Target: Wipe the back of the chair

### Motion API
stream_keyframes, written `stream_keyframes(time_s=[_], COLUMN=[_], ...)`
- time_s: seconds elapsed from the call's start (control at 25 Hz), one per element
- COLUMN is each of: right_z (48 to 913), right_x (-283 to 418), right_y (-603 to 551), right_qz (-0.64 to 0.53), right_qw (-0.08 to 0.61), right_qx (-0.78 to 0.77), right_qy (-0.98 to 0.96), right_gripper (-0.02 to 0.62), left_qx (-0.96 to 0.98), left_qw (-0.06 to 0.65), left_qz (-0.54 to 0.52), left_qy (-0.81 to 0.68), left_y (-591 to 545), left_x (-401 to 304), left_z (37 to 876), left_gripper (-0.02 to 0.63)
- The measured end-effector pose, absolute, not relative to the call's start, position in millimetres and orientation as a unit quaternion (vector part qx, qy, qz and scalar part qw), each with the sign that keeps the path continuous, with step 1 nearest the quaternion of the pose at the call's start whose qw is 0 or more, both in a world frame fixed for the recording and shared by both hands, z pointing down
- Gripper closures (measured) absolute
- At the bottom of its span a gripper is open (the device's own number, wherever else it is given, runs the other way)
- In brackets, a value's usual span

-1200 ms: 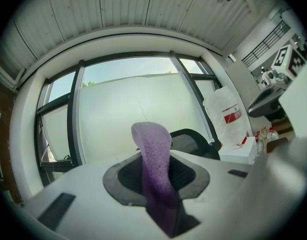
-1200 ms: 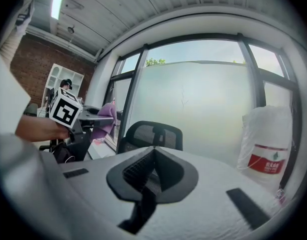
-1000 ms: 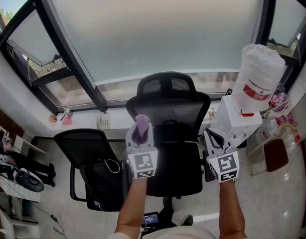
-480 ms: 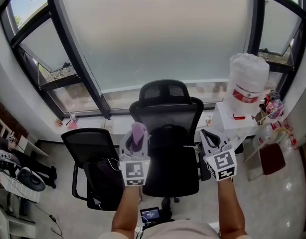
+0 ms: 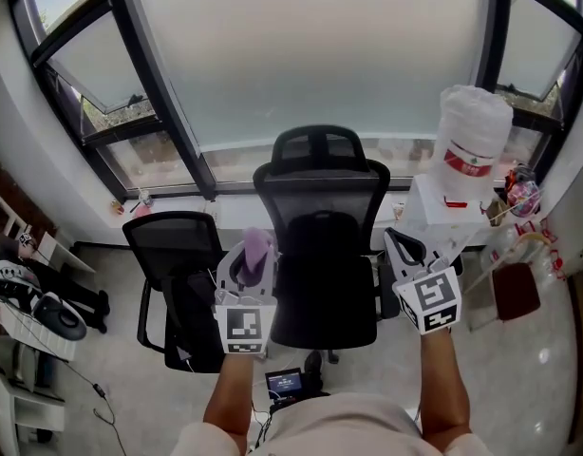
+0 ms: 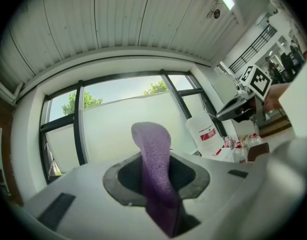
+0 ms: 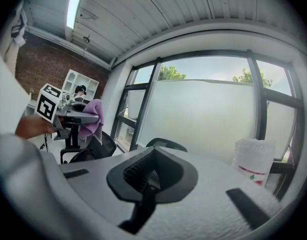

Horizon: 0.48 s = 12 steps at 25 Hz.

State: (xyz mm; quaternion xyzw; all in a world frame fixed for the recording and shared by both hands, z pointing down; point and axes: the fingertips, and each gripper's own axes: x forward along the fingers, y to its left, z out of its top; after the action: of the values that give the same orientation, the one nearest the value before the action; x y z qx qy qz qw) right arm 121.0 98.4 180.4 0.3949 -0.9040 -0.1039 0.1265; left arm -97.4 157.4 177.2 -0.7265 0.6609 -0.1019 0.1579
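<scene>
Approach step: left tool clamped on purple cloth, right tool closed and empty, chair just ahead by the window; next, press cloth onto backrest.

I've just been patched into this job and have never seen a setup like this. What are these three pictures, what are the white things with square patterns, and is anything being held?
There is no robot arm here. A person holds a two-jaw claw in each hand, and the patterned cubes are part of those claws. The head view comes from a camera on the person's head, looking down at a black mesh office chair that stands by a frosted window. The other two pictures come from cameras riding on each claw, looking along its jaws. The left claw is shut on a purple textured cloth, which sticks up between its jaws. The right claw is shut and holds nothing. Both seem to be short of the chair's back, so the wiping is not yet under way.
</scene>
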Motion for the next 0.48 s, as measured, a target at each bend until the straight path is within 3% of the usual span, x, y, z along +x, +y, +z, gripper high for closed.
stream_keyframes(time_s=[0.48], right_z=[175.5], right_x=[120.1], right_y=[117.6], right_qz=[-0.111], right_qw=[0.131], right_qx=[0.388], right_qy=[-0.905], right_gripper=[0.604], left_qx=[-0.712], left_qw=[0.165], left_qz=[-0.098], left_qy=[0.675], left_y=[186.4], left_x=[-110.5], left_z=[178.9], left_gripper=[0.503])
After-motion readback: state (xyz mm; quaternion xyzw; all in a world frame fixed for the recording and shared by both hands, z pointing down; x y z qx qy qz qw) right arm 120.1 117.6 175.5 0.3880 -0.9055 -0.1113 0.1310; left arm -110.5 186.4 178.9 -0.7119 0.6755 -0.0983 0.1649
